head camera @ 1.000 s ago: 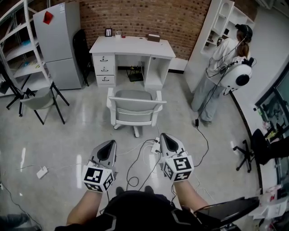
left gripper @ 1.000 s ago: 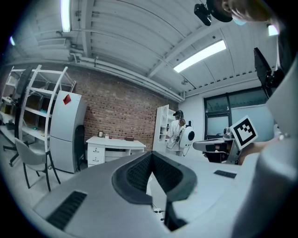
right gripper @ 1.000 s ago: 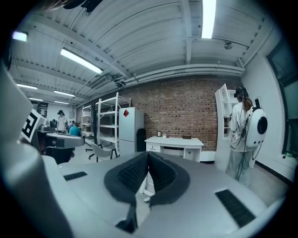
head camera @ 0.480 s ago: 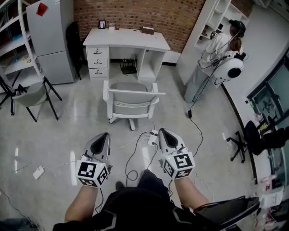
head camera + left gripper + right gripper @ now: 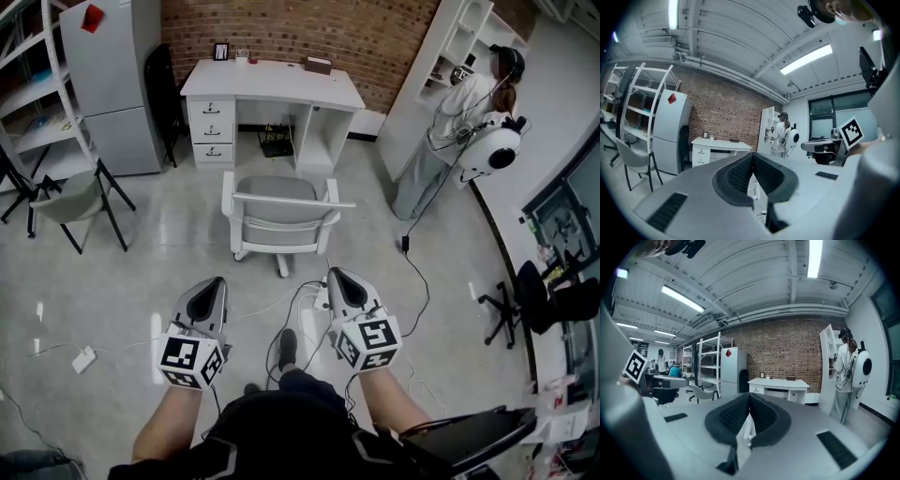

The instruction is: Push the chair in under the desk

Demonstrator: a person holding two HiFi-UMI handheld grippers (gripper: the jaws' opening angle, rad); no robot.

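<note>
The grey-and-white swivel chair [image 5: 281, 214] stands on the floor in front of the white desk [image 5: 272, 86], pulled out, with its backrest towards me. In the head view my left gripper [image 5: 217, 282] and right gripper [image 5: 335, 275] are held side by side short of the chair, not touching it. Both are shut with nothing between the jaws. The left gripper view shows its gripper [image 5: 752, 157] closed, with the desk [image 5: 720, 143] far ahead. In the right gripper view that gripper [image 5: 749, 397] is closed too, and the desk [image 5: 780, 383] stands beyond.
A grey fridge [image 5: 112, 84] and a folding chair [image 5: 77, 202] stand at the left. White shelving [image 5: 441, 66] and a person [image 5: 450, 141] with a white device are at the right. Cables and a power strip [image 5: 317, 298] lie on the floor between me and the chair.
I have stepped towards the chair and a shoe now shows between the grippers. Both grippers have come forward with me and stay shut.
</note>
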